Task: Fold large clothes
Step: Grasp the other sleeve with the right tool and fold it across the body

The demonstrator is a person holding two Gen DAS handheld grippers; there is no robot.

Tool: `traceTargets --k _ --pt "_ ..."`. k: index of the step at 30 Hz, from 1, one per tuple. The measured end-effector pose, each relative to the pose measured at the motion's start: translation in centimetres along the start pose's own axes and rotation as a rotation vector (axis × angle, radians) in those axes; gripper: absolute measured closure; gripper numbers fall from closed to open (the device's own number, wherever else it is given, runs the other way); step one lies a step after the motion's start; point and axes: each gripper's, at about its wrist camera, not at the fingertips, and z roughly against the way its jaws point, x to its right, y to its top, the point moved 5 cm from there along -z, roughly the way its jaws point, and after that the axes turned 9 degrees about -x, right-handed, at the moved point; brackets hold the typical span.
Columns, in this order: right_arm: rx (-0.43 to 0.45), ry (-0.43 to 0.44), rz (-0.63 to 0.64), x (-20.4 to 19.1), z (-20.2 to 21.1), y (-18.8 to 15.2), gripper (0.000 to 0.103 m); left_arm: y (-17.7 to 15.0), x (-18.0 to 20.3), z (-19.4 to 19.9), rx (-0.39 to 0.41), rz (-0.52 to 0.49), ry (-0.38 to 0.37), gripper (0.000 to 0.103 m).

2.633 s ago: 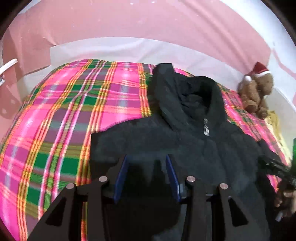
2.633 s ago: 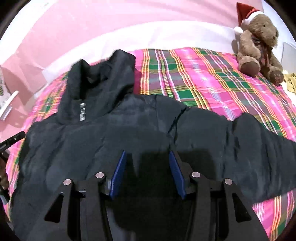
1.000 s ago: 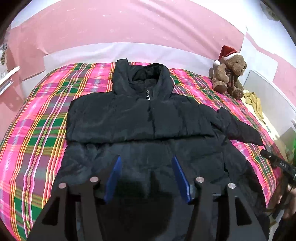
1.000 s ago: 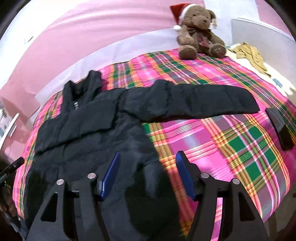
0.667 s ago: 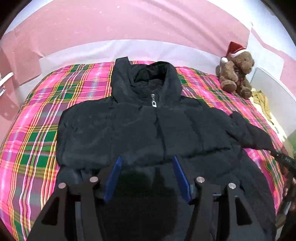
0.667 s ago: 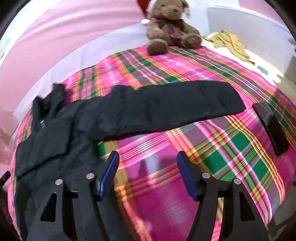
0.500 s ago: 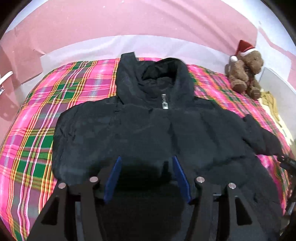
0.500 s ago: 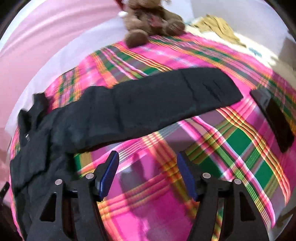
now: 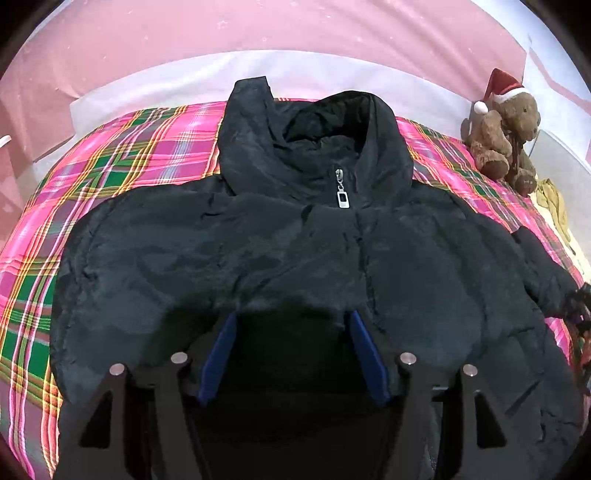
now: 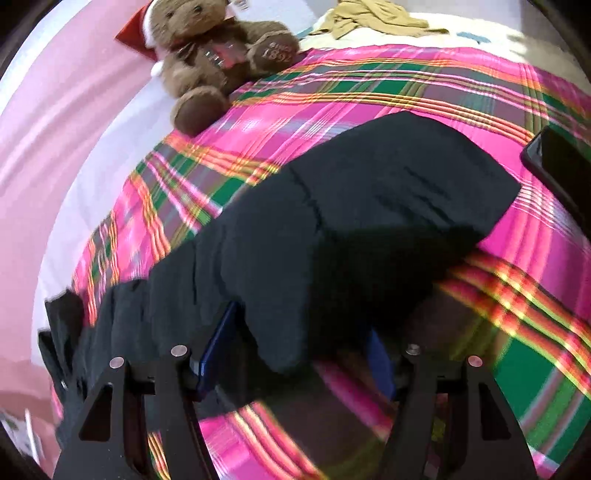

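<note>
— What fills the bed (image 9: 110, 155)?
— A pink, green and yellow plaid cover, with a black puffer jacket (image 9: 258, 251) spread front-up across it, hood toward the white headboard end. In the left wrist view its zip is closed to the collar, and the silver zipper pull (image 9: 341, 192) hangs at the throat.

— And the sleeve?
— In the right wrist view one black sleeve (image 10: 351, 206) lies stretched out over the plaid, its cuff end toward a dark phone (image 10: 557, 166) near the frame's right edge.

— The right gripper (image 10: 295, 354)?
— Jaws spread wide, the sleeve's near edge sagging between the two blue pads; they are released, not pinching the cloth.

— The left gripper (image 9: 291, 354)?
— Over the jacket's lower front, jaws likewise wide apart, clamping nothing.

— Smaller things?
— A brown teddy bear (image 10: 210, 48) in a red Santa hat sits at the bed's head corner. Beside it, off the plaid, lies a crumpled mustard-yellow garment (image 10: 369, 14).
</note>
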Motion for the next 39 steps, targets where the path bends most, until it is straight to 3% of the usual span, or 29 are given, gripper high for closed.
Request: traceTargets --k 2,3,4,7,16,23,27,33,36,39 --pt "0.006 -0.013 0.000 -0.1 -0.1 0.5 0.047 0.1 0.0 0.0 -0.001 -0.004 0.003 0.037" --pt "0.001 -0.007 0.015 -0.5 -0.2 0.6 0.070 0.1 0.0 0.0 -0.002 -0.005 0.005 0.037" --pt "-0.012 0.014 0.021 -0.8 -0.2 0.6 0.084 0.2 0.0 0.1 -0.003 -0.006 0.006 0.037" --pt "0.018 -0.005 0.082 -2.5 1.5 0.4 0.092 0.3 0.0 0.6 -0.009 0.000 -0.005 0.037" --pt "0.203 0.084 0.339 -13.3 13.4 -2.4 0.093 0.1 0.2 5.4 0.039 0.002 -0.045 0.037" --pt "0.199 0.180 0.567 -24.0 17.3 -8.0 0.093 0.0 -1.5 9.5 0.085 0.010 -0.036 0.037" --pt "0.148 0.190 0.688 -28.8 15.8 -12.2 0.093 -0.7 -3.1 10.6 0.090 0.024 -0.017 0.037" --pt "0.001 0.167 0.825 -33.9 9.0 -19.1 0.093 -1.9 -6.3 10.6 0.081 0.075 -0.003 0.037" --pt "-0.087 0.153 0.877 -35.0 4.8 -22.7 0.088 -2.5 -7.9 10.1 0.073 0.097 0.004 0.037" --pt "-0.175 0.169 0.904 -35.1 1.0 -25.8 0.072 -3.1 -9.2 9.6 0.062 0.112 0.011 0.037"
